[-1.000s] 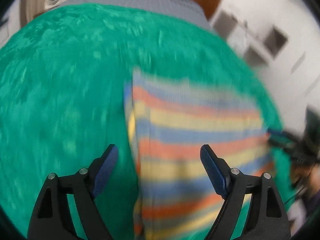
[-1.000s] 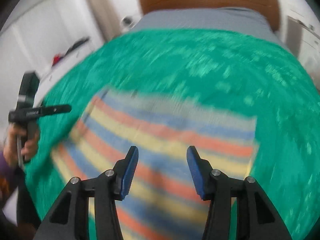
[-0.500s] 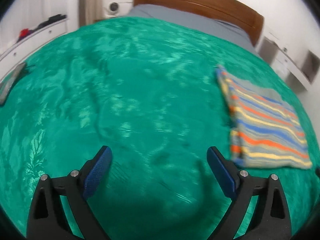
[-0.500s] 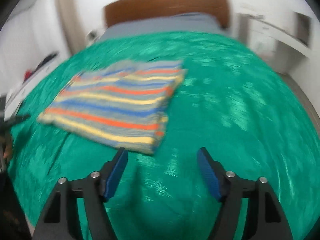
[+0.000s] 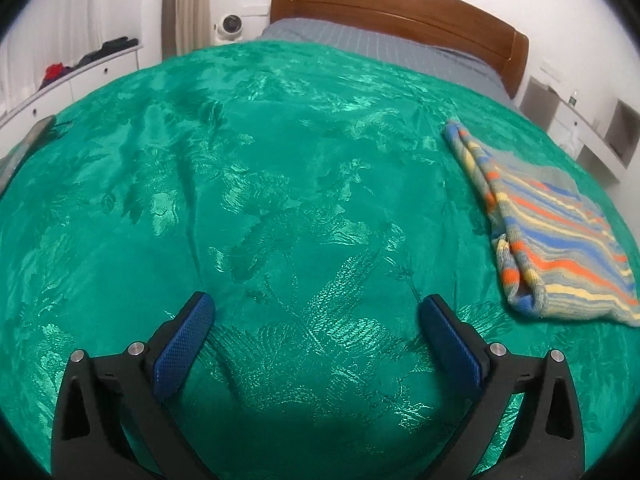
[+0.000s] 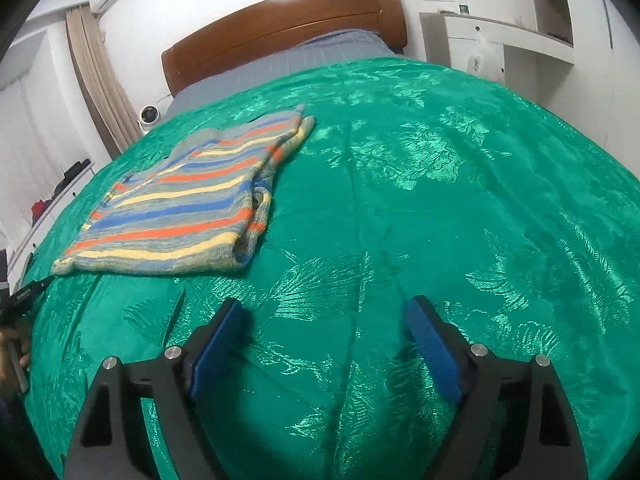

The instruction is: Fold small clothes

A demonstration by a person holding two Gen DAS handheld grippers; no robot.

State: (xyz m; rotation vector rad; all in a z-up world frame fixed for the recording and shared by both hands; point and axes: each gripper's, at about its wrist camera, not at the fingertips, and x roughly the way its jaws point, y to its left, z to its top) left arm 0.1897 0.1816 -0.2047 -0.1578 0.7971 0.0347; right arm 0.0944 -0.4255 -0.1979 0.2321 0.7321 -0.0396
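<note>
A folded striped sweater [image 6: 176,208] is laid flat on the green bedspread [image 6: 400,200], well apart from both grippers. In the left wrist view the sweater [image 5: 548,236] is seen toward the right edge of the bed; in the right wrist view it is seen toward the left edge, nearer the headboard [image 6: 280,28] end than the grippers. Orange, blue, yellow and grey stripes are shown; folded layers are stacked at one side.

The left gripper [image 5: 316,328] is held with its jaws spread wide, nothing between them, over bare bedspread [image 5: 260,200]. The right gripper [image 6: 326,328] is likewise spread wide and empty, over bare bedspread. Whether the blue pads [image 5: 184,344] touch the cover cannot be told.

A wooden headboard [image 5: 400,4] and a grey sheet [image 5: 360,40] are seen at the far end of the bed. White drawers [image 5: 80,76] with dark and red items on top are seen off the bed's left side, a white shelf unit [image 6: 500,40] off its right side. A beige curtain [image 6: 96,76] and a small white round device [image 6: 150,114] are seen beside the headboard. Part of the other gripper is glimpsed at the left border of the right wrist view.
</note>
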